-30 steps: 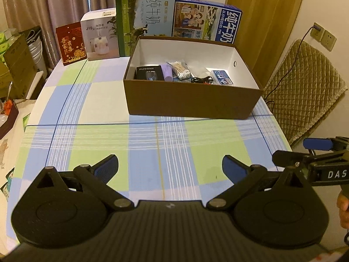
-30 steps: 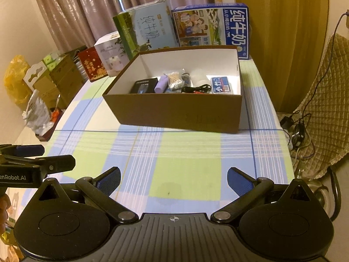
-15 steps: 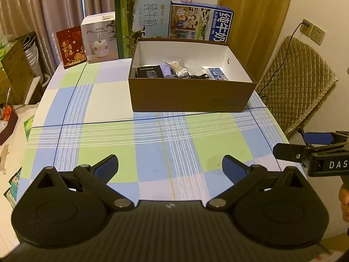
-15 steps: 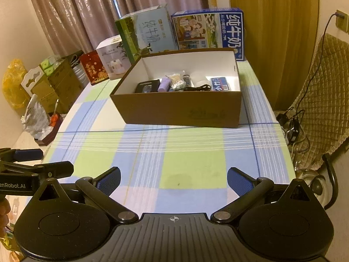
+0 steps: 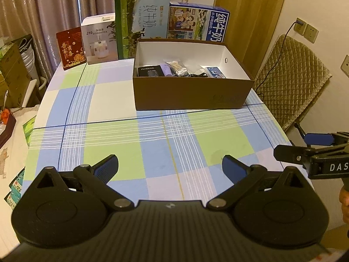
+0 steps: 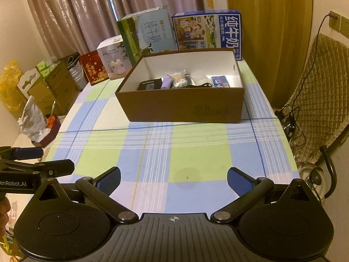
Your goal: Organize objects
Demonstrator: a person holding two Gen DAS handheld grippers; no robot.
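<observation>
A brown cardboard box [image 5: 187, 97] [image 6: 183, 107] with a white inside stands at the far middle of the checked table. Inside lie a black case [image 5: 149, 71] [image 6: 150, 84], a purple tube [image 5: 165, 69] [image 6: 166, 83], a bag of cotton swabs [image 5: 177, 67] [image 6: 179, 80], a black cable [image 5: 197, 75] and a blue packet [image 5: 216, 72] [image 6: 220, 81]. My left gripper [image 5: 170, 167] hangs open over the table's near edge, holding nothing. My right gripper [image 6: 173, 180] is open too, beside it on the right, also seen from the left wrist [image 5: 305, 146].
Behind the brown box stand a green milk carton [image 5: 141, 24], a blue milk carton [image 5: 198, 25], a white appliance box [image 5: 99, 39] and a red box [image 5: 70, 48]. A quilted chair [image 5: 292, 80] is at the right. Cardboard boxes and bags [image 6: 43, 87] crowd the left floor.
Both grippers have pulled back from the box toward the near table edge, staying open; the box looks smaller and farther away. Nothing on the table moved.
</observation>
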